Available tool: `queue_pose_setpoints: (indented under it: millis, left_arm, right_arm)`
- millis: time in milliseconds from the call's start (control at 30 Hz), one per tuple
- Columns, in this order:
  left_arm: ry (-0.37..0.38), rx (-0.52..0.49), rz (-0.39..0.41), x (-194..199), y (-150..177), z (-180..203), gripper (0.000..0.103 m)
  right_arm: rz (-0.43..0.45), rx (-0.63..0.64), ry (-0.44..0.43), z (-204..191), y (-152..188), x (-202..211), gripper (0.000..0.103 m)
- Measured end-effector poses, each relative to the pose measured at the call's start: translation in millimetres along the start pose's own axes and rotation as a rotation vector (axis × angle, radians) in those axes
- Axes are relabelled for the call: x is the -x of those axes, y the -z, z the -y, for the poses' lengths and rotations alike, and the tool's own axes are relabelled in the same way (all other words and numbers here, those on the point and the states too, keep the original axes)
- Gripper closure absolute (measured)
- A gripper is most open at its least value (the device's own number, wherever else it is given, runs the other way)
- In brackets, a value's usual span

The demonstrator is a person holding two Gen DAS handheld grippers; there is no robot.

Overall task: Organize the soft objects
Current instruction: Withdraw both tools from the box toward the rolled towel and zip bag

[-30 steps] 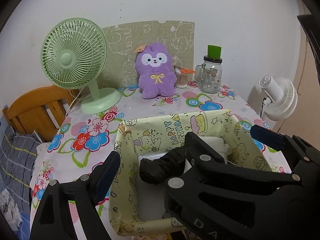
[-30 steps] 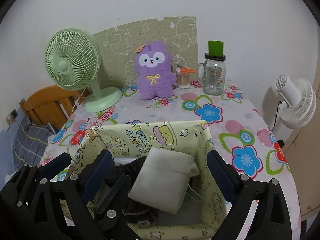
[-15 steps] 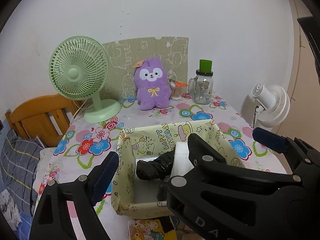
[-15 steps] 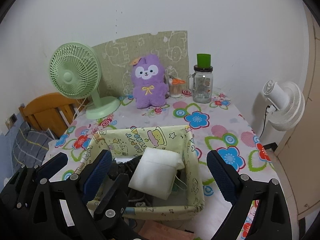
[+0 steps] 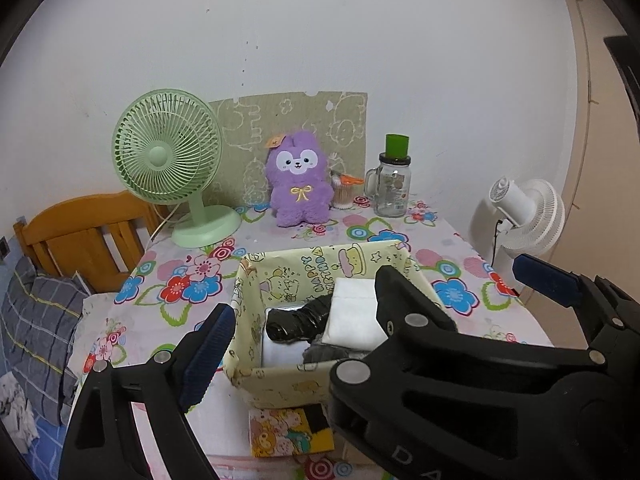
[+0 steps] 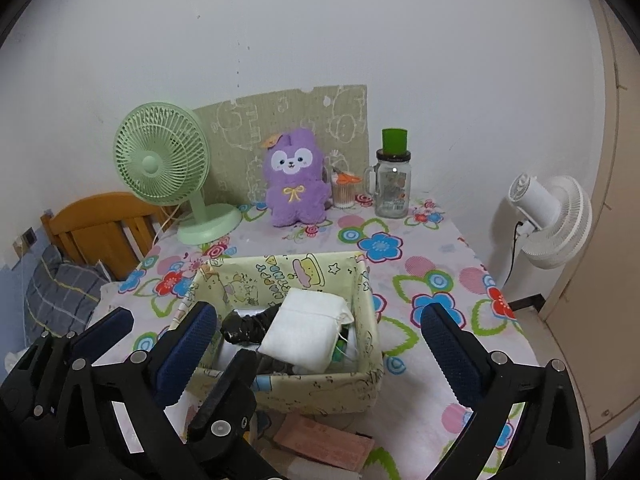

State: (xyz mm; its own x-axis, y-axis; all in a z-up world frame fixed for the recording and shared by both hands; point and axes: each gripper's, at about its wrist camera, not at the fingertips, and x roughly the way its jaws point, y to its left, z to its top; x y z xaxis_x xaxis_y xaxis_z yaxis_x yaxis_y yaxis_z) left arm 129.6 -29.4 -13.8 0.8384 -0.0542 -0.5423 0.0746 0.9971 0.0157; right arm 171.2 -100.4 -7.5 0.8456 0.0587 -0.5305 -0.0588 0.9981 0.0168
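Black bundle (image 5: pixel 298 322) half hidden under white pouch (image 6: pixel 306 334)

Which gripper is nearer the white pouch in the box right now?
Right, by a little. The right gripper frames the white pouch between opening, empty jaws; the left gripper sits off to its left, over the black bundle.

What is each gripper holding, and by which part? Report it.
Nothing is held. The left gripper is open and empty; the right gripper is opening, empty, above the box.

A pale yellow cartoon-print box (image 6: pixel 320 392) holds a white pouch (image 6: pixel 304 336) and black bundle (image 6: pixel 244 326); the worktop (image 6: pixel 420 280) cloth is flowered; plush toy (image 6: pixel 294 178) purple, fan (image 6: pixel 160 160) green.
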Motion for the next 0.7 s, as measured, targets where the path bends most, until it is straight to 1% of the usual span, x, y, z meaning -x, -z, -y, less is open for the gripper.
queue_pose_setpoints:
  millis: [233, 700]
  left_arm:
    - [0.0, -0.002, 0.016, 17.1, 8.6, 3.6, 0.011]
    - [0.002, 0.003, 0.02, 44.3, 37.6, 9.6, 0.011]
  right_arm:
    - [0.012, 0.03, 0.008, -2.6, 8.0, 19.1, 0.0]
    - [0.002, 0.027, 0.013, 0.2, 38.2, 48.2, 0.0]
